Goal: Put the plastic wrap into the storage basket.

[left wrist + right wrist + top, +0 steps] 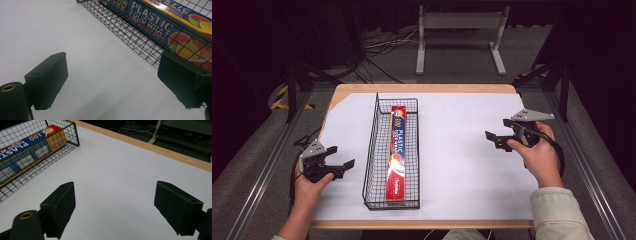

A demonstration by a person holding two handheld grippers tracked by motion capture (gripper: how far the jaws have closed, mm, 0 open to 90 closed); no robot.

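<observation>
1. From the high view we've got the plastic wrap box (396, 152) lying lengthwise in the wire basket (372, 145), with the left gripper (339, 156) and right gripper (496, 135) on either side, both wide open and empty.
2. The left gripper view gets us the box's fruit print through the mesh, just beside one jaw.
3. The right gripper view adds the table's wooden edge (160, 150), basket farther off.

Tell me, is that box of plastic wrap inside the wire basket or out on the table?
Inside. The box lies flat lengthwise within the wire basket, its walls around it.
</observation>
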